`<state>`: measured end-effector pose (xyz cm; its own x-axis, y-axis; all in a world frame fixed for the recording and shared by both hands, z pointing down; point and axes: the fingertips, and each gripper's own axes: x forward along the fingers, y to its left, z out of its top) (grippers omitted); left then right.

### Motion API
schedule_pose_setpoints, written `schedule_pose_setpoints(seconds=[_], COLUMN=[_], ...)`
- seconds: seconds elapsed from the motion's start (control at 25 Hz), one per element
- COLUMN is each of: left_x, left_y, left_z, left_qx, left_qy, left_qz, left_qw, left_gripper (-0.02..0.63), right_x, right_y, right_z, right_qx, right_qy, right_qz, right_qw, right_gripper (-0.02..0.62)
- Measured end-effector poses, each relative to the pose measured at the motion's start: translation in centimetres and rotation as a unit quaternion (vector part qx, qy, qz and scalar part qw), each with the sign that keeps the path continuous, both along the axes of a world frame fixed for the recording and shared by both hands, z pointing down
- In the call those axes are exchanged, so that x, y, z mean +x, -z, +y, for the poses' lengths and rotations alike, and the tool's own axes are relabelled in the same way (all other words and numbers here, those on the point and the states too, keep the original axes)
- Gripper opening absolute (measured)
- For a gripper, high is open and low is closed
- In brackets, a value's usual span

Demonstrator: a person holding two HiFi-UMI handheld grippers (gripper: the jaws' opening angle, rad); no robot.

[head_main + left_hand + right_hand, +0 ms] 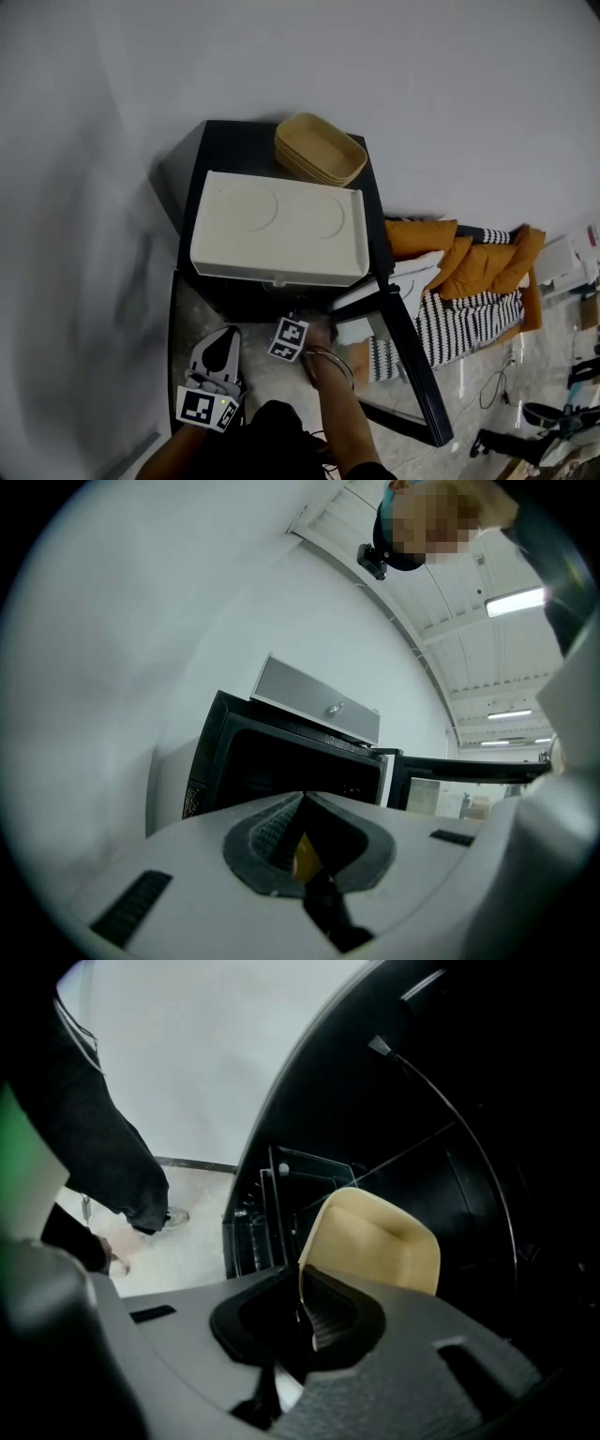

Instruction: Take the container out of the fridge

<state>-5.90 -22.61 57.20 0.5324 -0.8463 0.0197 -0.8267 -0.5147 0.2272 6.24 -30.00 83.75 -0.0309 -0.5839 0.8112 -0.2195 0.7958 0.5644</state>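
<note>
Pinching the container (380,1241) rim, right tool (303,1288) reaches into the open fridge (441,1101).

Counted round the fridge: mostly ones and twos.

One black fridge (225,141) with one door (412,366) swung out toward four o'clock. On top sits one white flat box (281,230) showing two round marks, and at its twelve o'clock one stack of tan trays (319,148); how many are in the stack I can't tell. One tan container (375,1241) inside the fridge. Two grippers, the left gripper (225,336) and the right gripper (305,1283), carrying two marker cubes (204,408). At three o'clock from the fridge, what look like three orange cushions (478,267) and one striped cushion (469,328).
</note>
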Motion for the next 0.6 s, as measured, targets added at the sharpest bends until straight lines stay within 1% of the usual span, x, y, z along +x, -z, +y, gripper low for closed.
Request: schedule_pose_setpoints(seconds=[0.24, 0.6], left_x=[-1.0, -1.6], left_y=[1.7, 4.0], left_z=[1.2, 1.4], left_qx=[-0.011, -0.013], left_qy=[0.015, 0.031], left_qz=[-0.003, -0.009], left_qw=[0.9998, 0.9994], left_gripper=[0.005, 0.005], right_x=[-0.2, -0.6], right_y=[0.6, 1.8], right_z=[1.6, 3.0], right_qx=[-0.021, -0.043], right_qy=[0.006, 0.012], right_qz=[0.002, -0.006], right_qw=[1.0, 0.999], right_gripper=[0.008, 0.008])
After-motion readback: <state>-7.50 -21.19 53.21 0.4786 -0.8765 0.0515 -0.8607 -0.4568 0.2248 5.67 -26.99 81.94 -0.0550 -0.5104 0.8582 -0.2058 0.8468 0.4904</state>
